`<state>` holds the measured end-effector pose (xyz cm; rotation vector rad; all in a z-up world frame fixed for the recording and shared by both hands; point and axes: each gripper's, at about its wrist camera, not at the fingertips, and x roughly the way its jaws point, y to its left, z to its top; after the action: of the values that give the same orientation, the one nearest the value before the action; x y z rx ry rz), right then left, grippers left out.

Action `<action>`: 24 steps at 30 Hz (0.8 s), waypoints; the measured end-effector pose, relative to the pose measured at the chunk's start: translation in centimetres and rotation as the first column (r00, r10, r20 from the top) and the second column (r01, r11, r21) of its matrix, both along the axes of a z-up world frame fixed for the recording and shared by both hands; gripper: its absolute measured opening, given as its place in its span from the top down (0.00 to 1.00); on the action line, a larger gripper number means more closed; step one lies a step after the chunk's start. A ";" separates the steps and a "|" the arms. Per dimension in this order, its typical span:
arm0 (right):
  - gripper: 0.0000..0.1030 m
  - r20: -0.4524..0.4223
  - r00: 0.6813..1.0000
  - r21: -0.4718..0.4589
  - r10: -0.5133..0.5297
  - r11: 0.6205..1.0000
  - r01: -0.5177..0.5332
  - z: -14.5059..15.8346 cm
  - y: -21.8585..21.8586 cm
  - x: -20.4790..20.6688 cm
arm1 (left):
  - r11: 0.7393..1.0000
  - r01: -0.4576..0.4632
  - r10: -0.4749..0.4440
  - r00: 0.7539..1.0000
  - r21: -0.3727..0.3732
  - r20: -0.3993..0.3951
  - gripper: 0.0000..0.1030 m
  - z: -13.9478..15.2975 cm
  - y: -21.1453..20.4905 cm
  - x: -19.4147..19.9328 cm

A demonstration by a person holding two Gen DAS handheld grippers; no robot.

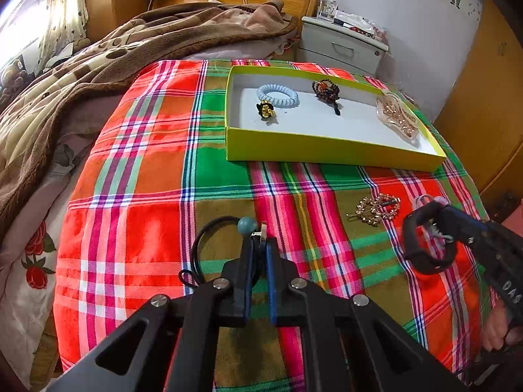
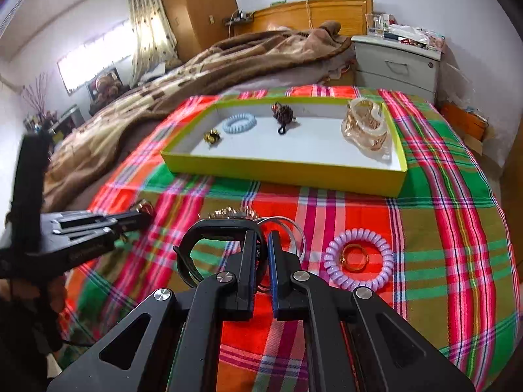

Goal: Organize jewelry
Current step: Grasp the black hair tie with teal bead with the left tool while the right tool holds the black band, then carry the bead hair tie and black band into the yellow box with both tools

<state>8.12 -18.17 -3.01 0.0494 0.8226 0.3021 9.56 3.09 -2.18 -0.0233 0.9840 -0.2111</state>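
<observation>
Your left gripper (image 1: 260,245) clenches the black cord necklace (image 1: 199,248) and your right gripper (image 2: 262,245) the black band (image 2: 196,245) (both bound, presumably, for the yellow tray (image 1: 327,155) at upper right).

Only one piece of writing can be read. On the black side of the right claw (image 1: 425,241), near the hand that holds it, there are pale raised letters "DAS"; the word goes on under the edge of the picture, so the rest cannot be told. The left claw (image 2: 143,217) has some marking on its black arm, but it is too blurred to read.
</observation>
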 end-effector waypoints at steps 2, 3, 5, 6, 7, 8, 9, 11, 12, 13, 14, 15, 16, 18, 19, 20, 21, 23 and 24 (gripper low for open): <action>0.93 -0.009 1.000 -0.014 0.008 1.000 -0.008 -0.1 0.1 0.0 | 1.000 0.001 -0.001 1.000 -0.006 0.003 0.93 0.1 0.0 -0.1; 0.93 -0.012 1.000 -0.023 0.014 1.000 -0.014 -0.2 0.3 -0.1 | 1.000 0.000 0.000 1.000 -0.011 0.005 0.93 0.1 0.1 -0.2; 0.92 -0.033 0.999 -0.044 0.035 0.998 -0.037 -0.3 0.5 0.1 | 1.000 -0.001 0.002 1.000 -0.021 0.007 0.93 0.2 0.3 -0.2; 0.92 -0.038 0.998 -0.056 0.042 0.997 -0.044 -0.4 0.6 0.1 | 1.000 -0.004 0.005 1.000 -0.024 0.008 0.93 0.3 0.4 -0.1; 0.92 -0.043 0.998 -0.075 0.046 0.996 -0.050 -0.4 0.7 0.2 | 1.000 -0.008 0.009 1.000 -0.026 0.007 0.93 0.2 0.5 -0.1; 0.92 -0.045 0.998 -0.088 0.049 0.995 -0.053 -0.3 0.7 0.2 | 1.000 -0.009 0.009 1.000 -0.029 0.004 0.93 0.1 0.6 0.0; 0.92 -0.051 0.997 -0.095 0.056 0.994 -0.061 -0.3 0.8 0.3 | 0.999 -0.012 0.012 1.000 -0.032 -0.001 0.93 0.0 0.7 0.0; 0.91 -0.069 0.994 -0.104 0.079 0.991 -0.086 -0.4 1.0 0.4 | 0.999 -0.013 0.013 1.000 -0.040 -0.004 0.93 -0.1 0.9 0.0; 0.88 -0.076 0.993 -0.110 0.087 0.989 -0.095 -0.5 1.1 0.5 | 0.999 -0.012 0.012 1.000 -0.040 -0.004 0.93 -0.1 0.9 0.0; 0.87 -0.083 0.992 -0.121 0.091 0.987 -0.101 -0.6 1.3 0.6 | 0.999 -0.014 0.013 1.000 -0.045 -0.005 0.93 0.0 0.9 0.0; 0.87 -0.084 0.992 -0.135 0.094 0.985 -0.105 -0.7 1.5 0.6 | 0.999 -0.013 0.013 1.000 -0.047 -0.004 0.93 -0.1 0.9 0.0; 0.87 -0.086 0.992 -0.146 0.097 0.983 -0.109 -0.7 1.7 0.6 | 0.999 -0.013 0.013 1.000 -0.049 -0.005 0.93 -0.1 1.0 0.0; 0.87 -0.088 0.991 -0.156 0.098 0.982 -0.111 -0.7 1.8 0.7 | 0.998 -0.014 0.014 1.000 -0.053 -0.007 0.93 -0.1 1.0 0.0; 0.87 -0.089 0.991 -0.175 0.100 0.978 -0.114 -0.7 2.1 0.6 | 0.999 -0.008 0.008 1.000 -0.052 -0.007 0.93 -0.1 1.0 0.1; 0.87 -0.085 0.991 -0.176 0.099 0.978 -0.113 -0.6 2.1 0.5 | 0.999 -0.007 0.007 1.000 -0.050 -0.008 0.93 -0.1 1.0 0.1; 0.88 -0.082 0.992 -0.179 0.099 0.977 -0.112 -0.5 2.1 0.5 | 0.999 -0.005 0.005 1.000 -0.047 -0.009 0.93 -0.1 1.0 0.1; 0.91 -0.076 0.993 -0.180 0.094 0.978 -0.106 -0.3 2.1 0.4 | 0.999 -0.002 0.002 1.000 -0.044 -0.008 0.93 -0.1 0.9 0.1; 0.94 -0.061 0.995 -0.169 0.085 0.981 -0.094 0.1 1.9 0.2 | 0.999 -0.001 0.001 1.000 -0.046 -0.008 0.93 -0.1 1.0 0.1; 0.94 -0.056 0.995 -0.156 0.080 0.984 -0.088 0.2 1.7 0.1 | 0.999 -0.001 0.001 1.000 -0.047 -0.009 0.93 0.0 1.0 0.1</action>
<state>8.24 -16.46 -2.77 -0.1274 0.8966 0.3151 9.67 4.09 -2.22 -0.0678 0.9879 -0.2335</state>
